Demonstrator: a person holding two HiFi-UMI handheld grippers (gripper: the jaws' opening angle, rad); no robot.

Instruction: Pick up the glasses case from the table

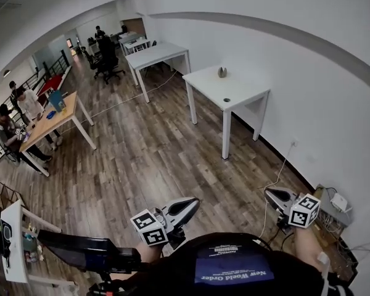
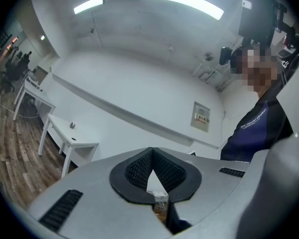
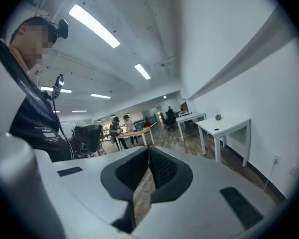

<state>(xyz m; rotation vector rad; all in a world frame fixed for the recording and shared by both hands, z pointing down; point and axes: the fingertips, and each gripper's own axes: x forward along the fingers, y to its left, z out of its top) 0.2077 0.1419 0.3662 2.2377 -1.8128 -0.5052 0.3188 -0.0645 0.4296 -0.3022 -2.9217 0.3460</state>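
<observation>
Left gripper [image 1: 192, 203]: bottom centre of the head view, jaws together with nothing between them, as the left gripper view [image 2: 152, 152] confirms. Its marker cube [image 1: 149, 227] faces up.

Right gripper [image 1: 272, 195]: lower right of the head view, jaws likewise together and empty, seen also in the right gripper view [image 3: 148, 151]. Its marker cube [image 1: 305, 209] sits beside a forearm.

Dark shirt [image 1: 233, 265]: bottom edge of the frame, printed blue panel, worn by the person holding both grippers.

Black device [image 1: 80, 250]: lower left, long and flat.

Cable box [image 1: 334, 207]: lower right against the wall, with loose wires.

Wooden floor [image 1: 142, 159]: plank pattern, fills the middle of the frame. A white cable [image 1: 126, 98] runs across it.

White worktop [image 1: 243, 91]: right of centre, against the white wall, well apart from both grippers.

Glasses case [image 1: 222, 72]: small grey rounded thing on the far part of that worktop, too small for detail; it also shows at left in the left gripper view [image 2: 73, 125] and at right in the right gripper view [image 3: 218, 117].

Dark flat item [image 1: 226, 100]: same worktop, nearer the front edge, apart from the case.

Wooden worktop [image 1: 52, 121]: left of frame, several people around it.

Second white worktop [image 1: 155, 54]: upper centre.

Office chair [image 1: 108, 59]: upper centre, black, beside that worktop.
</observation>
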